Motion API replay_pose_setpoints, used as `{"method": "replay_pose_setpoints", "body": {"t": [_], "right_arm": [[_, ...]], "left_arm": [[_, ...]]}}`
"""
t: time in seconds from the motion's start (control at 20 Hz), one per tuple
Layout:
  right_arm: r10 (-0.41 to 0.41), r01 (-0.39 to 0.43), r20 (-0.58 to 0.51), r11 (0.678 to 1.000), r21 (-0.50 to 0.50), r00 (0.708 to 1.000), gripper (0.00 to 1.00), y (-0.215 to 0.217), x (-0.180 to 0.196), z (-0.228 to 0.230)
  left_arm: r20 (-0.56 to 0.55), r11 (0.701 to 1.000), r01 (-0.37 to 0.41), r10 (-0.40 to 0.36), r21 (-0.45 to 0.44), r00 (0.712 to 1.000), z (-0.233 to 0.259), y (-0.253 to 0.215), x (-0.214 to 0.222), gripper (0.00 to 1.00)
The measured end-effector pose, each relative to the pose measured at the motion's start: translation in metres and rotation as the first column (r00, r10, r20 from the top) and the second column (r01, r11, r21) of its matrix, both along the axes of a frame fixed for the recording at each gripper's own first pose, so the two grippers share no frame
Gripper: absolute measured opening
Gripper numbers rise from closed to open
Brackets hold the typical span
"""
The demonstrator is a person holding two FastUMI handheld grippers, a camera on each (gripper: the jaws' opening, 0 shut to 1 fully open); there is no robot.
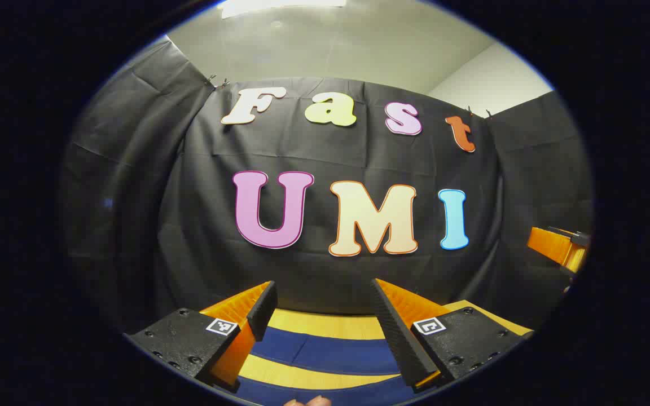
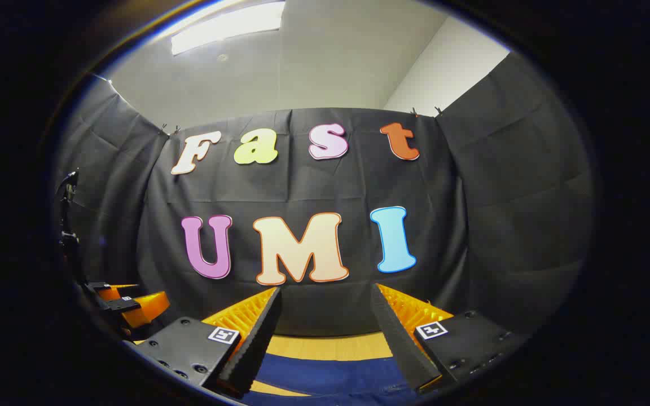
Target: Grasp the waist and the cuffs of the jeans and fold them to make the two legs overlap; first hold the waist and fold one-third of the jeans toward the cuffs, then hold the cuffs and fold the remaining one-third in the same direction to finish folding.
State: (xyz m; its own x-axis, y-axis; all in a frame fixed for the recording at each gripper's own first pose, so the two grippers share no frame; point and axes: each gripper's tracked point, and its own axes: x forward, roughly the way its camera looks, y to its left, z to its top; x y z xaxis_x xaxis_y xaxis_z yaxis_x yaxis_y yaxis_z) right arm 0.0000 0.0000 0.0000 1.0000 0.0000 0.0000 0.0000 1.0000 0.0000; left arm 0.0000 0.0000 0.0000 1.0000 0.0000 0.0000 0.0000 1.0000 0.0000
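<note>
Jeans (image 1: 325,352) lay low in the left gripper view as dark blue bands of cloth on the yellow-wood table (image 1: 328,324), below and between the jaws of the left gripper (image 1: 325,307), with strips of table showing between the bands. Those jaws stood spread apart, gripping nothing, raised above the cloth and aimed more at the booth wall than at the table. In the right gripper view, the right gripper (image 2: 328,316) was likewise released, its jaws wide, with blue denim beneath and between them and a strip of table just beyond. The other gripper showed off to the far side of each view, well apart from its partner. How the jeans were folded could not be told from so little cloth; neither waist nor cuffs could be made out. By my reading, no grasp was in hand at that moment, so either the folding had not begun or a fold had just been let go; the frames did not settle which.
</note>
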Motion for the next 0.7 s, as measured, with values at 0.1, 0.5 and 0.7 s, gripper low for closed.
{"method": "replay_pose_setpoints", "body": {"t": [0.1, 0.5, 0.7], "right_arm": [[-0.007, 0.007, -0.02, 1.0, -0.014, 1.0, 0.94, 0.003, -0.002, -0.011], [0.091, -0.093, -0.084, 0.995, -0.024, 0.992, 0.98, 0.007, -0.025, -0.045], [0.098, -0.101, -0.106, 0.995, -0.024, 0.99, 0.98, -0.01, -0.043, -0.068]], "left_arm": [[-0.013, 1.0, 0.019, -0.019, 0.004, 1.0, -0.008, 0.009, 0.002, 0.96], [-0.157, 0.971, -0.078, 0.115, 0.226, 0.981, -0.074, 0.099, -0.049, 0.97], [-0.307, 0.904, 0.003, 0.142, 0.427, 0.941, -0.131, 0.132, -0.107, 0.94]]}}
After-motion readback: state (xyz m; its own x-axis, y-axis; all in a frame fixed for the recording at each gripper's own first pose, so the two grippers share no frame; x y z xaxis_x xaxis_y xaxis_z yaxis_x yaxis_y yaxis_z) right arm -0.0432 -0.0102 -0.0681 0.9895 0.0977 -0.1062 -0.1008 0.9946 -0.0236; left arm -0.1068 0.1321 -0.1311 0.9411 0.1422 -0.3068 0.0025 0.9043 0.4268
